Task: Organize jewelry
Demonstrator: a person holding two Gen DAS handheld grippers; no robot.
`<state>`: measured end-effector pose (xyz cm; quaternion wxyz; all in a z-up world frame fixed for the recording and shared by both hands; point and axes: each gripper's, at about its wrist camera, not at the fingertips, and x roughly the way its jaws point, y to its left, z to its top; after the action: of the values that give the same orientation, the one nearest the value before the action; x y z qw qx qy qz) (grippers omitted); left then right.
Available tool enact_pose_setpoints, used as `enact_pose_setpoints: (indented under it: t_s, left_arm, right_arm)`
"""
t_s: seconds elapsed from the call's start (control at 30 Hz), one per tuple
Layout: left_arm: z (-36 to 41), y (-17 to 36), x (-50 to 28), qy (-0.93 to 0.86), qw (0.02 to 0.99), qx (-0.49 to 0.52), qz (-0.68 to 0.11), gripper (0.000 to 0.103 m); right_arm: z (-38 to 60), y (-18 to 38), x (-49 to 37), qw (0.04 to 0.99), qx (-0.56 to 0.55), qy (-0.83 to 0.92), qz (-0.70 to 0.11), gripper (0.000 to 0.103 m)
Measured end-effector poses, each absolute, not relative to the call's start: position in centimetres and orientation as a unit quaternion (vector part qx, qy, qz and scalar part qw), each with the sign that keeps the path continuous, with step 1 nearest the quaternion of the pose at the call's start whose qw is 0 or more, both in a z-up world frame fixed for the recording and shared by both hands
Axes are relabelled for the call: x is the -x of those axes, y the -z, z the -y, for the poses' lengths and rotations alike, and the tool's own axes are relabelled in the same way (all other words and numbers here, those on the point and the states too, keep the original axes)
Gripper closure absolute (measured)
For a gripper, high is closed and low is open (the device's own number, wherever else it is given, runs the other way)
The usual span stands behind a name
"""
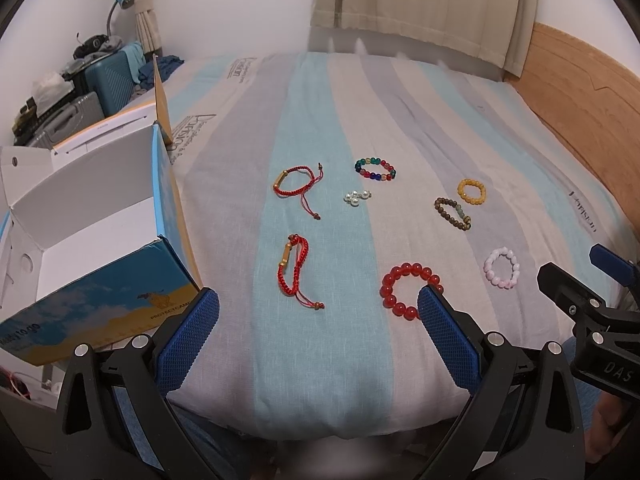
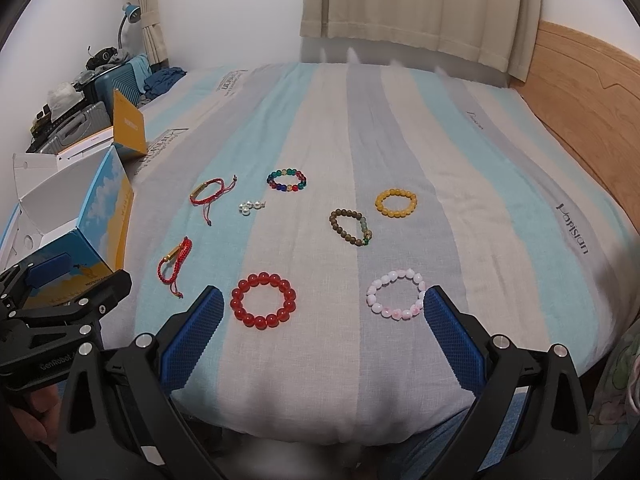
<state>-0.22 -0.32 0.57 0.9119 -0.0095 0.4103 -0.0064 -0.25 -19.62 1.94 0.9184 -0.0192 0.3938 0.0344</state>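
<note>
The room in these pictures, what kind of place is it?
Most likely a bedroom: bracelets lie on a striped bedsheet beside a wooden headboard, with curtains behind and suitcases stacked in the corner.

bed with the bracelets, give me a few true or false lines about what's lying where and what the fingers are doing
1. The red bead bracelet lies on the bed. True.
2. The open box holds the pink bracelet. False: it lies on the bed.
3. The right gripper grips the yellow bracelet. False: its fingers are apart and empty.
4. Two red cord bracelets lie near the box. True.
5. The left gripper is open. True.
</note>
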Motion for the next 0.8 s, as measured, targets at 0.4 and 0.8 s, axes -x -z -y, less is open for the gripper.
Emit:
enact_pose_setpoints:
  t_s: [0.4,0.8]
  left_arm:
    - [0.07,-0.26,0.51,0.007,0.911,0.012,-0.412,0.006]
    - [0.01,-0.37,-0.10,0.027,0.916,0.020,-0.400,0.006]
  right_arm:
    - [19.57,-1.91,0.30,0.919,0.020,-0.034,-0.393,0.007]
    - [20.18,-1.91,-0.16,0.921,0.026,-0.036,-0.388,0.007]
